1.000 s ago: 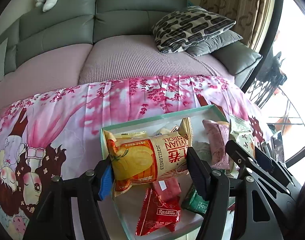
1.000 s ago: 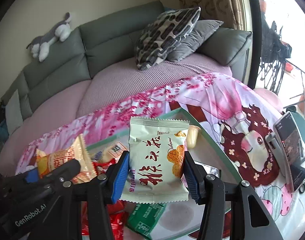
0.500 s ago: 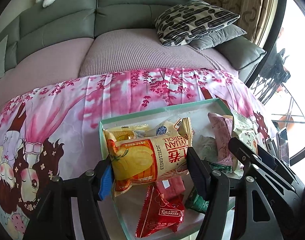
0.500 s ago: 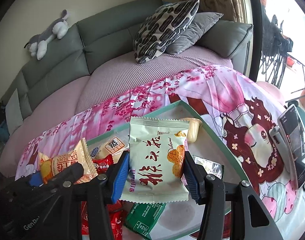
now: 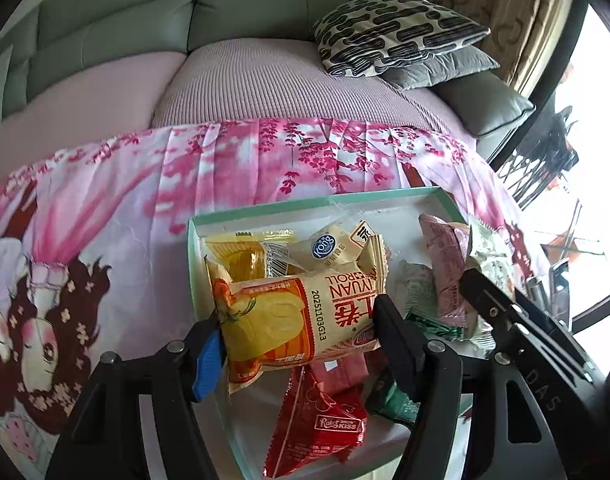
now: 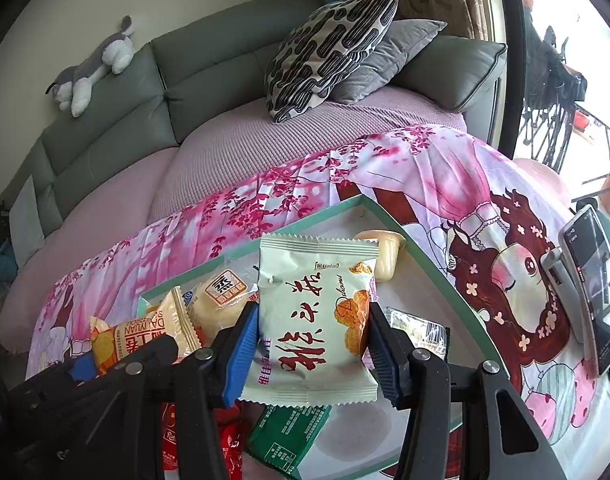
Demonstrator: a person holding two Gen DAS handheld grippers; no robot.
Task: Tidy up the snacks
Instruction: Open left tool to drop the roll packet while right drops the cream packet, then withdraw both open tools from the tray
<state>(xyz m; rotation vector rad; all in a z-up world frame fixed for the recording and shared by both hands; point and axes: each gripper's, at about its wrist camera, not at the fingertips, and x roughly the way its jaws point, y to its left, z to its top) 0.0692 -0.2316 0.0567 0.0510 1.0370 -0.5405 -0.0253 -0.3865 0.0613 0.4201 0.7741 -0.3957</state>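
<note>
Two packets are in my grip at once: my left gripper [image 5: 299,336] pinches a yellow egg-roll packet [image 5: 293,316] across its width, and my right gripper [image 6: 313,344] pinches a pale green biscuit packet [image 6: 311,320] the same way. Both hang above the teal-rimmed tray [image 5: 305,202], which sits on a pink printed cloth [image 5: 125,200] and already holds a red packet [image 5: 317,420], a dark green packet [image 6: 287,434], a jelly cup [image 6: 387,254] and other wrappers. I judge the risk is slippage, since these air-filled bags can squirm out of the pads. With the grippers side by side, lowering both together could knock them or scatter the pile.
</note>
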